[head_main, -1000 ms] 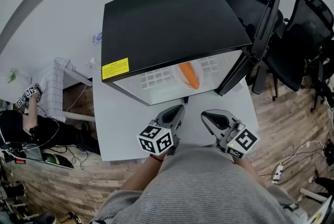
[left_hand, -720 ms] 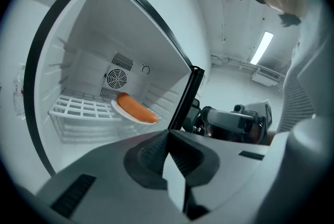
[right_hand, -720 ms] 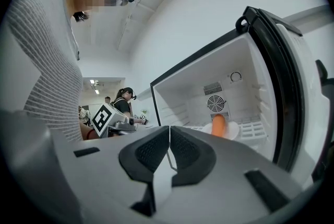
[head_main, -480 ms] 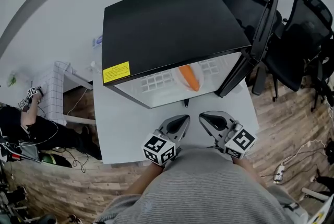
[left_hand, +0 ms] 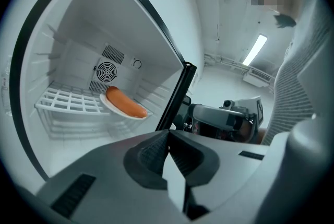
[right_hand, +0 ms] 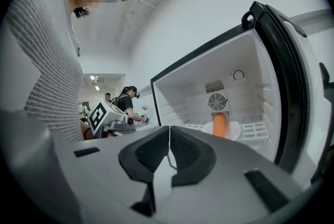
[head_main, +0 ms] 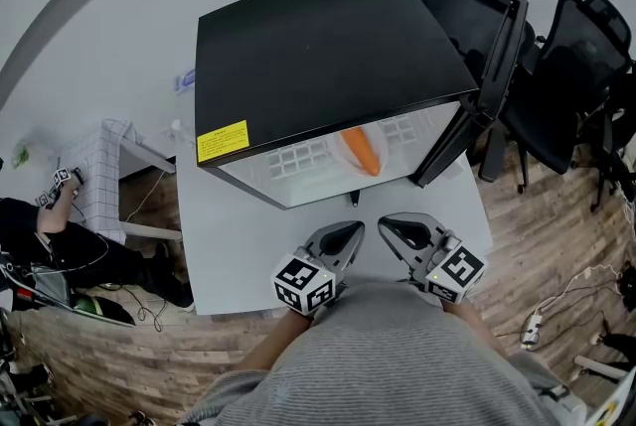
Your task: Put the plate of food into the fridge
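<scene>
Plate (left_hand: 122, 113): on shelf (left_hand: 68, 100) in fridge (head_main: 318, 57); door (head_main: 487, 86) open.
Left hand-held gripper (head_main: 350, 227), right hand-held gripper (head_main: 390, 221): clenched, empty.
Likely next: push door's outer face steadily shut.

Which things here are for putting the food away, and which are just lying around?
For the job: black-topped white mini fridge, its door open; white round plate with long orange food, on the fridge's wire shelf; left hand-held gripper and right hand-held gripper, both shut and empty.
Just around: black office chairs; white power strip.
</scene>
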A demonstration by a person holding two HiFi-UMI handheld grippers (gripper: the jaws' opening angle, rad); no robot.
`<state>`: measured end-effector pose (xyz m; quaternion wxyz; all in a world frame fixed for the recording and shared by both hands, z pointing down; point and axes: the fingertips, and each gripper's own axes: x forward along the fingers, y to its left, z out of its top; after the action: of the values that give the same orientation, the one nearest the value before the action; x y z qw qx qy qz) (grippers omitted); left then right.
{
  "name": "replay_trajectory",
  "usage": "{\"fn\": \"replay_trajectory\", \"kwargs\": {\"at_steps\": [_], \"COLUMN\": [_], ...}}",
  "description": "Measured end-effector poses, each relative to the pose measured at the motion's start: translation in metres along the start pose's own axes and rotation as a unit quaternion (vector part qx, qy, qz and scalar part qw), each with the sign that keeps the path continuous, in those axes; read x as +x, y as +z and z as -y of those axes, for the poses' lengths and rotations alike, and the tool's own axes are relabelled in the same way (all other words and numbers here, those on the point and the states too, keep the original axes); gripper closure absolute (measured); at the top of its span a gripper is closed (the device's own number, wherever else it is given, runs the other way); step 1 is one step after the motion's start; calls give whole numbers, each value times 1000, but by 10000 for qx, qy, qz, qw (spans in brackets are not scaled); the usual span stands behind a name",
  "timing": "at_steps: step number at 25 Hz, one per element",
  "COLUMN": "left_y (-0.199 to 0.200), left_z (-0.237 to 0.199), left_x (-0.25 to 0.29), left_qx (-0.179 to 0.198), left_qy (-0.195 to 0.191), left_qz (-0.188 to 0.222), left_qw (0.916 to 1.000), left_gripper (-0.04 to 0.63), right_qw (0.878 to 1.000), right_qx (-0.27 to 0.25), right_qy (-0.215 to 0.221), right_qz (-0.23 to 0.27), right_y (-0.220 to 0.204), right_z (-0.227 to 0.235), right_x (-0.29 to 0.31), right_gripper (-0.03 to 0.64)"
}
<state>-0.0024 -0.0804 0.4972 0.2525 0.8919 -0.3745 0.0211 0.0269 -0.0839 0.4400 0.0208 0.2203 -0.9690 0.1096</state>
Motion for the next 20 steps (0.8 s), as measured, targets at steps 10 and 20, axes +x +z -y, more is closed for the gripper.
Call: {"fn": "replay_trajectory", "kwargs": {"at_steps": [10, 20], "left_y": [0, -2], "left_z": [-1, -3], "left_x": [1, -1], "left_qx": [23, 23], "left_qy": [-44, -34], "left_qz": [-76, -128], "left_qw": [10000, 9999], "left_gripper": [584, 584], "right_qw": [9999, 9997], "right_qx": [-60, -84], "right_qy": [-44, -32], "right_qz": [-140, -231], "right_y": [-3, -6], "right_z": [0, -4], "right_x": [2, 3], "right_gripper": [604, 604]}}
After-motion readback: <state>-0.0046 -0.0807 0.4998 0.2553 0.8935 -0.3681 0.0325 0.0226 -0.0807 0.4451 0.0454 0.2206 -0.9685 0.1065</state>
